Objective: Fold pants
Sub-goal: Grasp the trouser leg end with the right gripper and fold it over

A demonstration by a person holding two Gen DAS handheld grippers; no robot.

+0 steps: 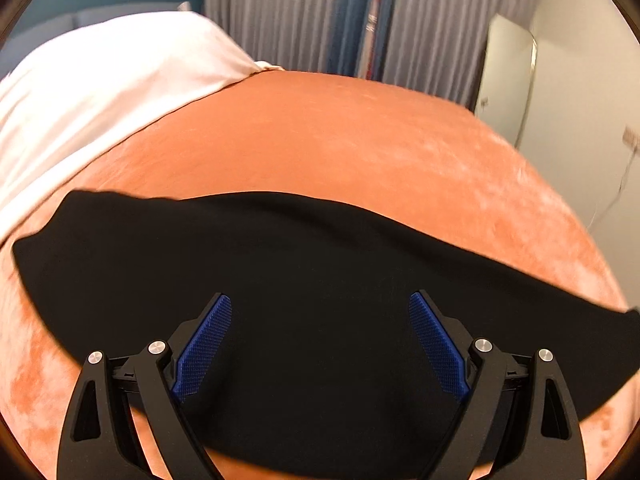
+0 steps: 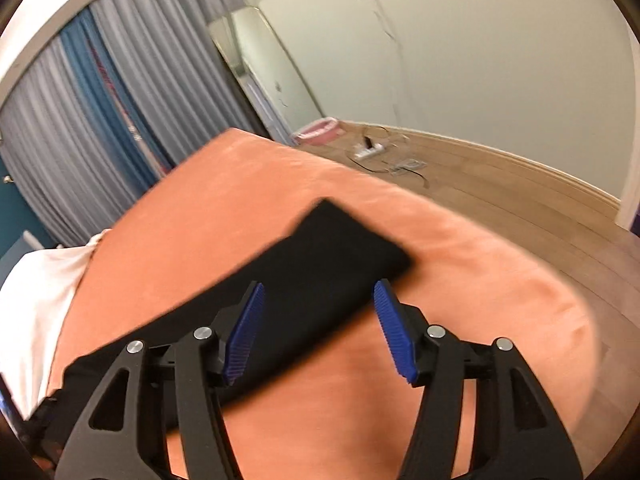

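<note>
Black pants [image 1: 280, 264] lie flat as a long strip on an orange bed cover [image 1: 320, 140]. In the left wrist view they run from the left edge down to the lower right. My left gripper [image 1: 320, 300] is open and empty above the middle of the pants, blue pads [image 1: 204, 344] spread wide. In the right wrist view the pants [image 2: 320, 256] end in a squared leg end near the frame's middle. My right gripper [image 2: 318, 292] is open and empty above that end, one pad [image 2: 394, 332] over the bare cover.
A white pillow or sheet [image 1: 100, 92] lies at the far left of the bed. Grey and blue curtains [image 1: 320, 12] hang behind. A mirror [image 2: 264, 72] leans on the wall. A power strip with cables [image 2: 370, 152] lies on the wooden floor [image 2: 520, 208] beyond the bed edge.
</note>
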